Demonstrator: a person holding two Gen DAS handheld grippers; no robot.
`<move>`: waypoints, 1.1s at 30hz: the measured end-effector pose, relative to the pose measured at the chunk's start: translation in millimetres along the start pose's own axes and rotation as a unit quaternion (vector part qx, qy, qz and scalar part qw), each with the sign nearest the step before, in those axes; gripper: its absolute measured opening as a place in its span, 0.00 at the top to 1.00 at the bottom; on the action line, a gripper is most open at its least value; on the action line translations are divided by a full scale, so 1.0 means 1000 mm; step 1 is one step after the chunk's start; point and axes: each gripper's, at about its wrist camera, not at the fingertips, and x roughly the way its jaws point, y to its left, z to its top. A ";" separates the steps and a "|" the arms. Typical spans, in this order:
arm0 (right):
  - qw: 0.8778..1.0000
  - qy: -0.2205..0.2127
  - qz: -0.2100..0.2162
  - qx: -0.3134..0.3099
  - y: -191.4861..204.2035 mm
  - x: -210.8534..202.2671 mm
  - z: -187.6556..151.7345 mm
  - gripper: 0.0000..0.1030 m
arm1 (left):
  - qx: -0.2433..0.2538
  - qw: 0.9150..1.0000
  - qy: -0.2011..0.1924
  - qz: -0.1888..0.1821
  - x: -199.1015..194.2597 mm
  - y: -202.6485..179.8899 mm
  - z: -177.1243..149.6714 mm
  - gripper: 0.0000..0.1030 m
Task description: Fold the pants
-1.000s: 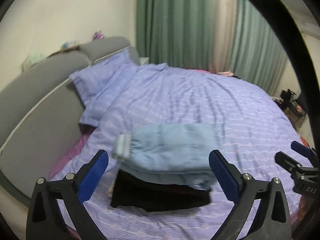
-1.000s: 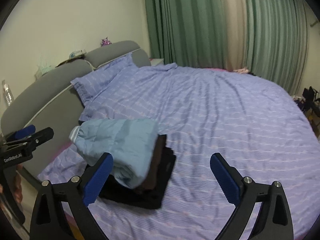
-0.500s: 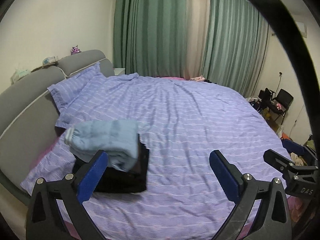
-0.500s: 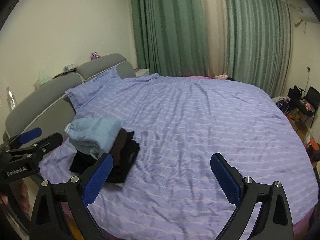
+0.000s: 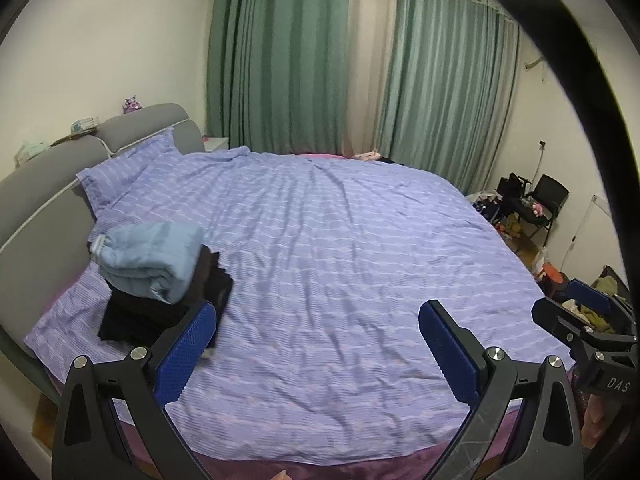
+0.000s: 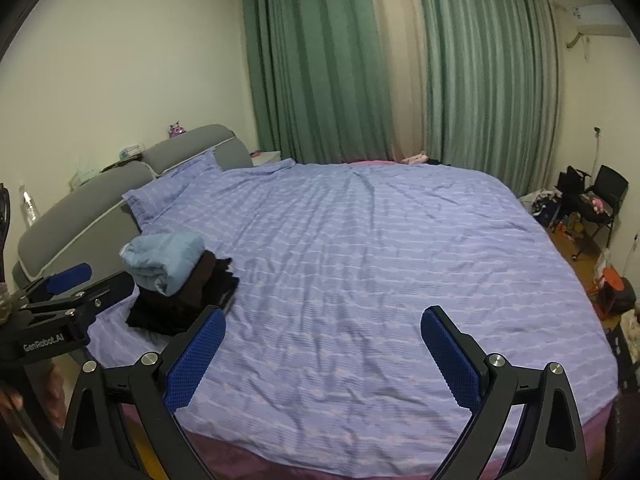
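Folded light blue pants lie on top of a stack of folded dark clothes at the left side of the bed; the stack also shows in the right wrist view, with the blue pants on top. My left gripper is open and empty, held back from the bed's near edge, right of the stack. My right gripper is open and empty over the near edge. The left gripper also shows in the right wrist view, and the right gripper in the left wrist view.
A purple striped cover spreads over the round bed, with a pillow and grey headboard at the left. Green curtains hang behind. A chair and floor clutter stand at the right.
Both grippers have pulled back and away from the stack. The stack of clothes now sits farther off and to the left in both views. More of the bed and room shows.
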 end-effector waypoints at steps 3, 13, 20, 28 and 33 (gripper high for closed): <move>1.000 -0.001 -0.011 0.006 -0.016 -0.011 -0.005 0.04 | 0.009 1.000 0.006 -0.011 -0.005 -0.022 -0.005 0.00; 0.999 -0.005 -0.027 0.021 -0.050 -0.037 -0.014 0.04 | 0.036 0.999 -0.010 -0.020 -0.017 -0.056 -0.006 0.00; 0.999 -0.014 -0.037 0.028 -0.057 -0.048 -0.016 0.04 | 0.048 0.999 -0.015 -0.016 -0.021 -0.064 -0.007 0.00; 0.998 -0.018 -0.045 0.036 -0.062 -0.055 -0.020 0.04 | 0.069 0.997 -0.020 -0.018 -0.024 -0.078 -0.009 0.00; 0.998 -0.020 -0.050 0.040 -0.067 -0.059 -0.022 0.04 | 0.070 0.997 -0.018 -0.026 -0.025 -0.084 -0.011 0.00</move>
